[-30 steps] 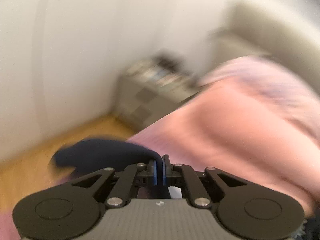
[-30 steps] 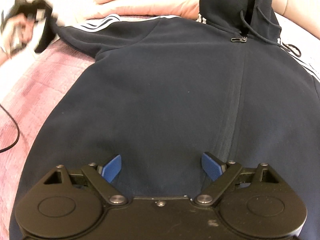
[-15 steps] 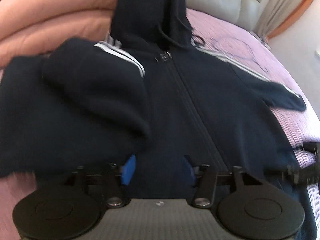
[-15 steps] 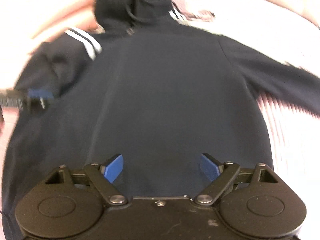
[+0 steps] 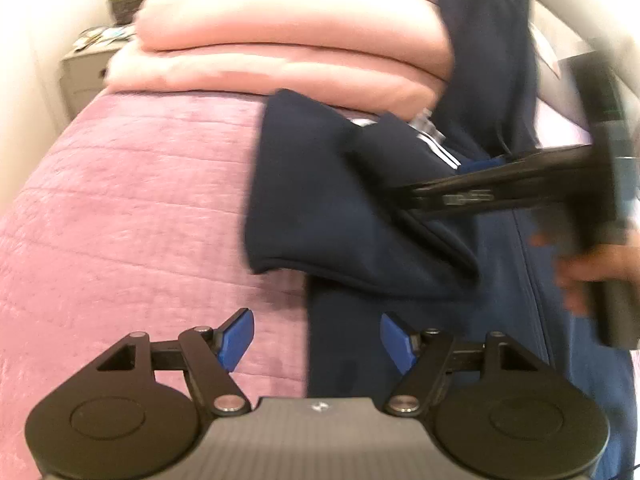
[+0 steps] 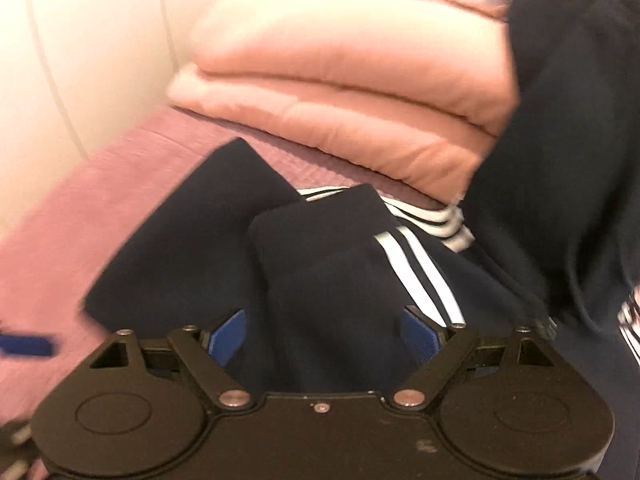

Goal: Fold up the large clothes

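Note:
A dark navy zip hoodie (image 5: 404, 240) with white sleeve stripes lies on a pink quilted bed (image 5: 132, 216). Its left sleeve (image 6: 320, 276) is folded in over the body, and the hood (image 6: 560, 120) leans against the stacked bedding. My left gripper (image 5: 316, 340) is open and empty, hovering over the hoodie's left edge. My right gripper (image 6: 326, 332) is open and empty, just above the folded sleeve; it also shows in the left wrist view (image 5: 500, 188), reaching across the hoodie.
A stack of folded peach duvets (image 5: 288, 56) lies at the head of the bed, behind the hoodie. A bedside cabinet (image 5: 86, 68) with small items stands at the far left by the white wall.
My left gripper let go of the sleeve after laying it over the body, then swung left to the hoodie's edge. My right gripper moved left over the folded sleeve, still open.

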A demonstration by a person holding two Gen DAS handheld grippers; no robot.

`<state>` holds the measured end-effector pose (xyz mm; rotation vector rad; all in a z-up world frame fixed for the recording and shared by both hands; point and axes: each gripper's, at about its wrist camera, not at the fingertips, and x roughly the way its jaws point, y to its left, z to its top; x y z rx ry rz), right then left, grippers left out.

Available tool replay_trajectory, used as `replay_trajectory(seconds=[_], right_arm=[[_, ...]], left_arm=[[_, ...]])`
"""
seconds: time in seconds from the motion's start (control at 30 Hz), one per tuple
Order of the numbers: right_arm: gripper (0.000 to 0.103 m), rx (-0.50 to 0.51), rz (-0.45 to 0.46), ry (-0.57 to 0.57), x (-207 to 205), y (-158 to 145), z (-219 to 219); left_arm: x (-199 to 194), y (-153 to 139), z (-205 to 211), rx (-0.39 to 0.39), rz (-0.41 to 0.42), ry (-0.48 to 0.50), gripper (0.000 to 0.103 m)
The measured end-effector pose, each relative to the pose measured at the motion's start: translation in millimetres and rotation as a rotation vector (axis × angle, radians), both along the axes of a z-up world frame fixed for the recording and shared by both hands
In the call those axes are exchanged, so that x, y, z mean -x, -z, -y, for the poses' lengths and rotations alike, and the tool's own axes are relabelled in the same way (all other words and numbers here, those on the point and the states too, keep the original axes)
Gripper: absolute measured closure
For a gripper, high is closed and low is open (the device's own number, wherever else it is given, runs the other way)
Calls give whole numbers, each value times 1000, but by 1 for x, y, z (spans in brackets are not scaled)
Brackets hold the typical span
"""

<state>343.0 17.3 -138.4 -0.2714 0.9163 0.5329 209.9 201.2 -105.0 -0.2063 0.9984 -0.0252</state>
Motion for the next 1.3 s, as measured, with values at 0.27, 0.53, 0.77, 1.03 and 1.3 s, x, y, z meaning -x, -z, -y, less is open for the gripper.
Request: replay_trajectory(seconds=[0.27,0.53,0.77,1.03,1.3], right_arm=[[91,-145,113,120,-8,-9,19],[85,-708,244,353,32,-96,219],[12,-782,-6,676,74,31,365],[0,-747,-126,624,40,74,347],[91,-461,95,590,2,28,278]], left_arm=[[12,-7,-33,52,29,-75,29],[-10,0,10,55,60,11,29],[-25,23,39,58,22,32,29],[-29,36,42,51,-26,22,29],[-22,33,33,50,-6,4,29]])
